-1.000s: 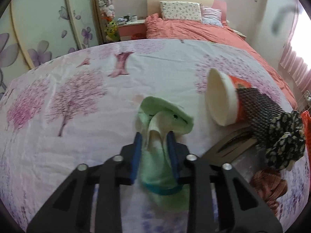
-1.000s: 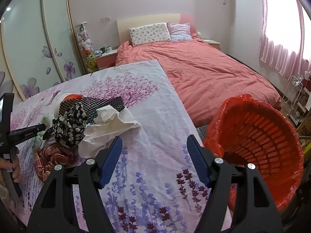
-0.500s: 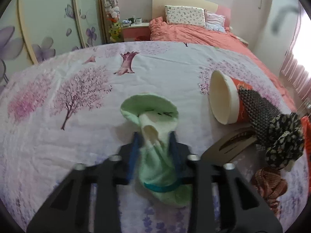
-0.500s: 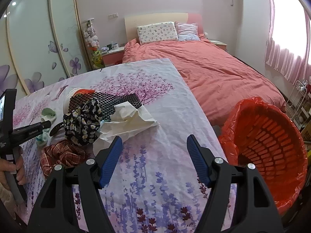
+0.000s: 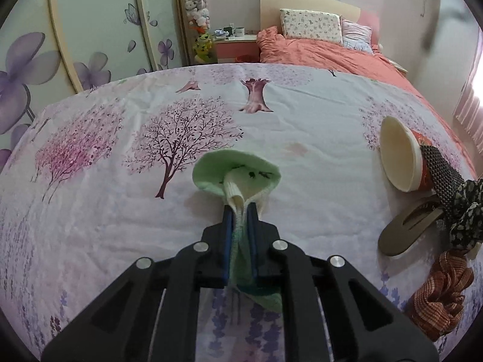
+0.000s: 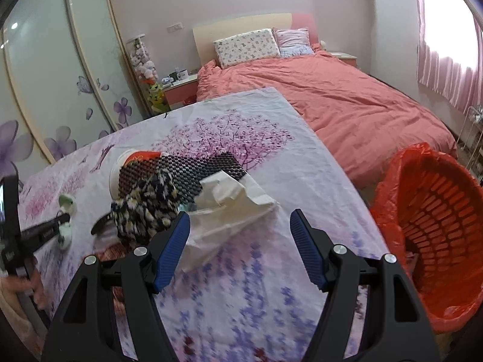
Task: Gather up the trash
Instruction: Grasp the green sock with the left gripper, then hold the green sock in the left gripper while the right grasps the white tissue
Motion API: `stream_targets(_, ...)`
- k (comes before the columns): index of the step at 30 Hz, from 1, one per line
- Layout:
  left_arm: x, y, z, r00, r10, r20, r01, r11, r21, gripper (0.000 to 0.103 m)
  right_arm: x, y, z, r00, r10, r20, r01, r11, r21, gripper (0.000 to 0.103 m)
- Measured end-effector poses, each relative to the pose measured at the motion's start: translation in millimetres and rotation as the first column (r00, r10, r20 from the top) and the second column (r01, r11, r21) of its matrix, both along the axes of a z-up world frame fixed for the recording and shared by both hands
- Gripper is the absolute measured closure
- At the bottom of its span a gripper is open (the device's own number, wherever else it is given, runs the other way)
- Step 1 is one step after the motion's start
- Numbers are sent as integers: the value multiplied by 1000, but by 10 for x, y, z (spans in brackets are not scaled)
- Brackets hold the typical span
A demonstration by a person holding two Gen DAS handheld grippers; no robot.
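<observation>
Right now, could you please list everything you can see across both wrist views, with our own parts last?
Sock: one, pale green, on the floral sheet, pinched in the left tongs.
Paper cup: one, cream inside and red outside, on its side at the sheet's right.
Mesh mat: one, black, draped over the cup.
Scrunchies: two, black-and-white and red plaid, beside the mat.
Tissue: one, white, crumpled, ahead of the right tongs.
Waste basket: one, red, red liner, beside the table.
Bed: one, coral cover, two pillows, behind.
Floral sheet: one, white and pink.
Left tongs: shut on the sock.
Right tongs: open, empty.
</observation>
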State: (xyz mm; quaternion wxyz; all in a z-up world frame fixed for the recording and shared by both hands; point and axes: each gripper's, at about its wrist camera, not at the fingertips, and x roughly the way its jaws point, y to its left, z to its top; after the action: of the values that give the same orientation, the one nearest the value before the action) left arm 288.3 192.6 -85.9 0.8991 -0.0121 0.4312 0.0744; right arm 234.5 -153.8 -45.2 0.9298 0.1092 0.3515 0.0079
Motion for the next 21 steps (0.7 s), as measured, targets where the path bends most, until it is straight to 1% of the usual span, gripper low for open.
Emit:
stream_targets(4,4,6,-7,1000,0,2,0,1000,-18,91,157,82,-94,999,-17,-44,18,1000,14,34)
stream_targets(6,0,25,-15,1000,0,3,0,999,-33,91,214,135,-171,997,-10,-81,12,1000,16,34)
stream_targets(8,3,64,-21,1000,0,5,0,999,-45,91,212,162,-217,995,-5,-95,6,1000,15,34)
stream_targets(11,2,61,-27,1000,-1,4,1,999,-44,91,207,201,-267,993,10,-117,-6,999,36,35)
stream_targets(13,2,57,-26,1000,0,4,0,999,-39,91,224,245,-339,991,16,-132,-14,1000,20,35)
stream_targets(15,-2,53,-21,1000,1,4,0,999,-41,91,214,266,-332,992,12,-127,-13,1000,-5,36)
stream_targets(19,-8,51,-22,1000,5,5,-5,999,-46,90,193,216,-326,992,-2,-123,3,1000,8,43)
stream_targets(21,-11,50,-22,1000,5,4,-4,999,-42,90,199,189,-322,993,-6,-119,8,1000,16,44)
